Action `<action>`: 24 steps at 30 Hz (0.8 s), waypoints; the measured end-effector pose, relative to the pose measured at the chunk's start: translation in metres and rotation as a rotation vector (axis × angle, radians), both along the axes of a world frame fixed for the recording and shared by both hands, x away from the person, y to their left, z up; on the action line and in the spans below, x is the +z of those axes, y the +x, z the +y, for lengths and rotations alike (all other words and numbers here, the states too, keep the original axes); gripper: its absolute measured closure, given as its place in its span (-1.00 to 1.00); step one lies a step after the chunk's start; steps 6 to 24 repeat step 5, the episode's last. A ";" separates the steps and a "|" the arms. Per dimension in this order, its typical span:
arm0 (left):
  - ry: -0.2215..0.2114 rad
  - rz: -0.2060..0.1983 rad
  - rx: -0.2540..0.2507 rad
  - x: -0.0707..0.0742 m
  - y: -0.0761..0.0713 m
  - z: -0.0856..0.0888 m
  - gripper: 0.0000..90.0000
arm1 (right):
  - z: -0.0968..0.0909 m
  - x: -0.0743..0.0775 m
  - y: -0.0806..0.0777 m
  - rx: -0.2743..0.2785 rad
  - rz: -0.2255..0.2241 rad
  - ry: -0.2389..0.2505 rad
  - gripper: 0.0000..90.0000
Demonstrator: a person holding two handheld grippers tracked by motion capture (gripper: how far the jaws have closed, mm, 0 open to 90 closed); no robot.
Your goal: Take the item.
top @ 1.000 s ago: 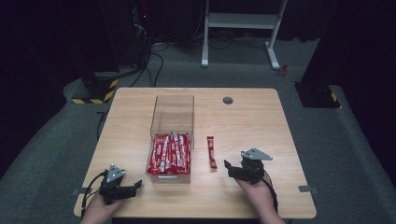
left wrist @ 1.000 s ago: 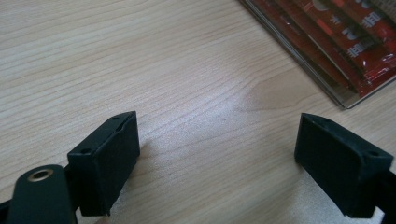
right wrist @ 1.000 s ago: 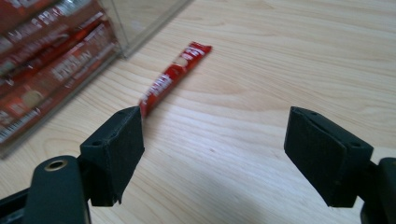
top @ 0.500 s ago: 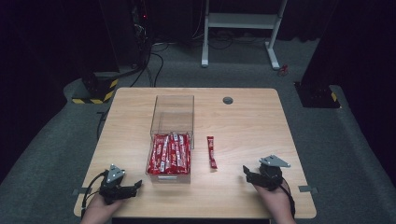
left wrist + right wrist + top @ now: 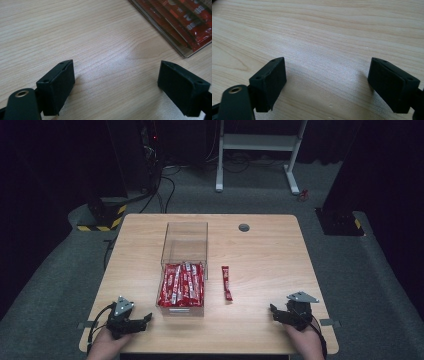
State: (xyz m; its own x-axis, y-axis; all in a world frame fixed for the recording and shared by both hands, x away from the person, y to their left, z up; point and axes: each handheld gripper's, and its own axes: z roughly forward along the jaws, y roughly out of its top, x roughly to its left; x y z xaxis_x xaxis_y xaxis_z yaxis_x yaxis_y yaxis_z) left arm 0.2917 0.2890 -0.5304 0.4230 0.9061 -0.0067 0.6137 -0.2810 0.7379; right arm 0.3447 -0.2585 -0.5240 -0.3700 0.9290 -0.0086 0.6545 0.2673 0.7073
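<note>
A light wood table (image 5: 260,265) carries a clear box (image 5: 183,266), long and open-topped, standing near the middle and a little to the left. Its near half is packed with red sachets (image 5: 181,284) lying side by side lengthwise, each a slim glossy stick with white print; the far half of the box is see-through down to the wood. One more sachet (image 5: 226,283) of the same kind lies alone on the table just right of the box, apart from it, its long axis running roughly parallel to the box wall.

The left gripper (image 5: 142,319) rests at the near left corner of the table, held in a hand (image 5: 104,345), its jaws spread wide with only bare wood between them. In the left gripper view the corner of the box (image 5: 186,53) shows at upper right, the sachets (image 5: 192,22) pressed against its clear wall.

The right gripper (image 5: 274,312) sits at the near right corner in the other hand (image 5: 306,345), well apart from the loose sachet. Its jaws stand wide open too, over plain wood grain.

A small dark round grommet (image 5: 244,227) is set in the table's far edge.
</note>
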 end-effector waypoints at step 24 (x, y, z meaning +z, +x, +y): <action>0.000 0.000 0.000 0.000 0.000 0.000 -0.68 | 0.002 0.000 0.002 -0.019 -0.001 -0.001 -0.68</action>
